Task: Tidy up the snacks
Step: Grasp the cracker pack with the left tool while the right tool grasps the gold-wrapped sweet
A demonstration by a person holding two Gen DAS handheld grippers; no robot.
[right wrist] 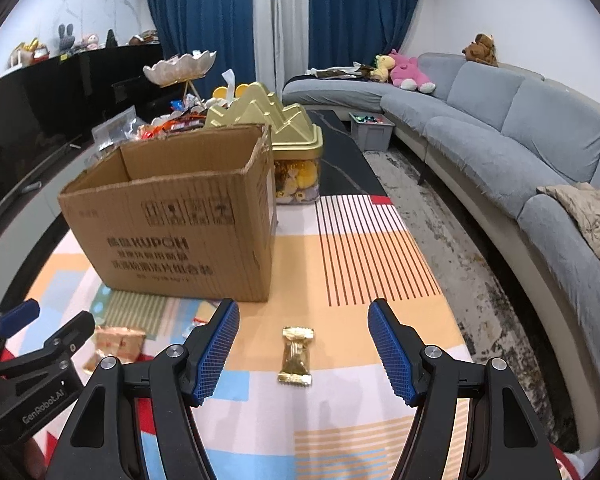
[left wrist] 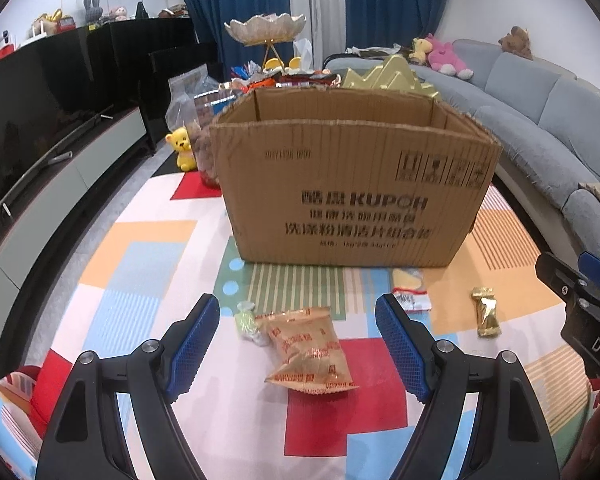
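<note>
An open brown cardboard box point(left wrist: 352, 184) stands on the patterned tablecloth; it also shows in the right wrist view point(right wrist: 180, 220). My left gripper point(left wrist: 298, 344) is open, its fingers on either side of an orange snack packet point(left wrist: 310, 350) lying flat. A small clear-wrapped sweet point(left wrist: 246, 320) lies just left of the packet. My right gripper point(right wrist: 302, 346) is open around a gold-wrapped candy point(right wrist: 296, 356), which also shows in the left wrist view point(left wrist: 486, 312). A red-and-white wrapper point(left wrist: 412, 300) lies in front of the box.
A gold mountain-shaped tin point(right wrist: 284, 136) of sweets stands behind the box, with a snack pile and a shell-shaped dish point(left wrist: 266, 26). A yellow bear figure point(left wrist: 184, 148) and jar sit left of the box. A grey sofa point(right wrist: 500, 132) runs along the right.
</note>
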